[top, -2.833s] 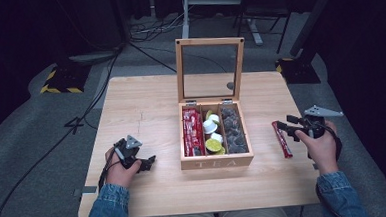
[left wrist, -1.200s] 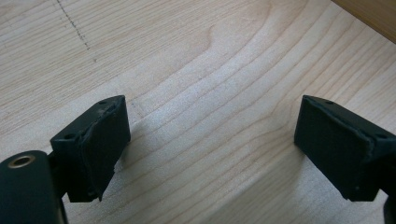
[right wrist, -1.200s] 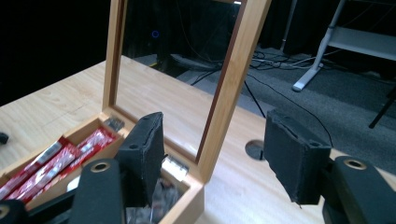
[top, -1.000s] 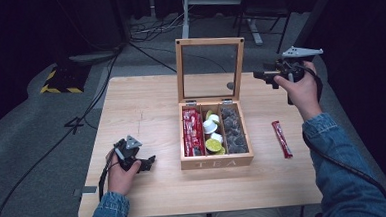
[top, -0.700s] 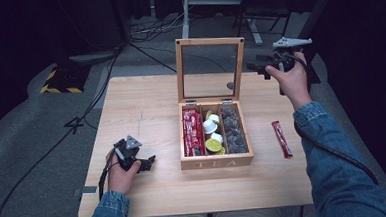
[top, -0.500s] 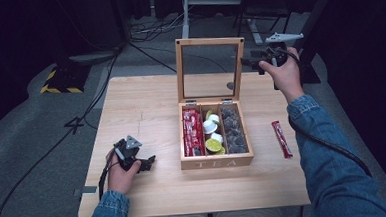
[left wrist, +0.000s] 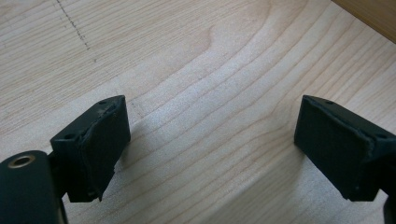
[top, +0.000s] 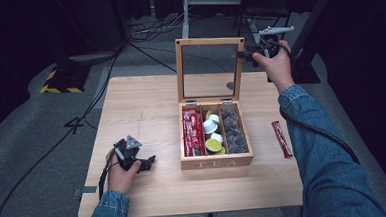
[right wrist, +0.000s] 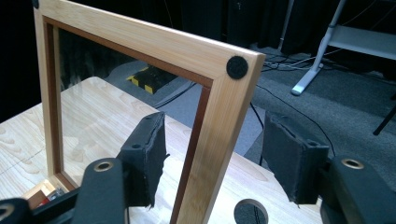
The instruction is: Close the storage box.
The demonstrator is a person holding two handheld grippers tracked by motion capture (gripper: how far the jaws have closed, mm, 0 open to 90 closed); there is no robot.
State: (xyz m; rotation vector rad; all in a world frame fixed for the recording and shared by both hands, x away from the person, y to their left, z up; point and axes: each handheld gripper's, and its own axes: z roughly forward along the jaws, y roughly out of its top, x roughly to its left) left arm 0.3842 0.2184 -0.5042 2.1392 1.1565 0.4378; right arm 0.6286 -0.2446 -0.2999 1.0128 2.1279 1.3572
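Light wooden surface (top: 146, 106) is seen carrying a light-wood tea box (top: 217, 162) marked "TEA", set right of centre. Its glass-paned wooden lid (top: 207, 42) is stood upright at the far edge of the box. Three compartments are shown inside: red packets at left, white and yellow-green pods in the middle, dark pods at right. A red stick packet (top: 282, 139) is laid flat on the surface, right of the box and apart from it. The right hand-held gripper (top: 244, 54) is held at the lid's upper right corner; in the right gripper view its jaws are spread, with the lid's side rail (right wrist: 219, 135) between them, pads not pressing on it. The left hand-held gripper (top: 145, 163) is rested low over the surface, left of the box, jaws spread wide over bare wood.
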